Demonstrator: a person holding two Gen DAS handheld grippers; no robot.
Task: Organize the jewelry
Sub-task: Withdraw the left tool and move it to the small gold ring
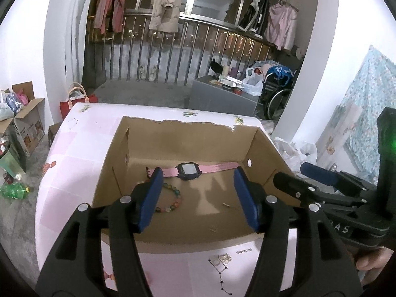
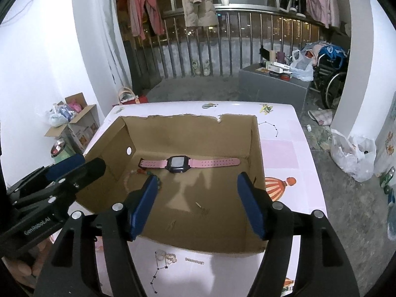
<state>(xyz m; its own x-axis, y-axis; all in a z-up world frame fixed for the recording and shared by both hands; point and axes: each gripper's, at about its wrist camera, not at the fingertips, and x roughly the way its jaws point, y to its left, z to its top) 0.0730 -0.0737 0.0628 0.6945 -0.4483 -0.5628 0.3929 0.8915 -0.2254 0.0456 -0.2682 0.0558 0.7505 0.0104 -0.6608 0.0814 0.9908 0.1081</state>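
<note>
a room with white walls opened onto a railed balcony point(image 2: 222, 44) hung with coats and trousers. the grey floor point(image 2: 351, 198) held cardboard boxes, plastic bags and a wheelchair point(image 2: 331, 81). in the middle stood a table point(image 2: 284, 148) with a pink and white cover printed with balloons and star patterns. on it sat an open cardboard box point(image 1: 138, 143) with a torn rim. inside lay a pink-strapped watch point(image 1: 189, 170), flat across the far end, and a coloured bead bracelet point(image 1: 170, 203) just in front of its left strap. small rings point(image 2: 168, 257) lay on the cover before the box. the left gripper point(image 1: 198, 203) and right gripper point(image 2: 198, 205) hung over the box, jaws apart, holding nothing.
</note>
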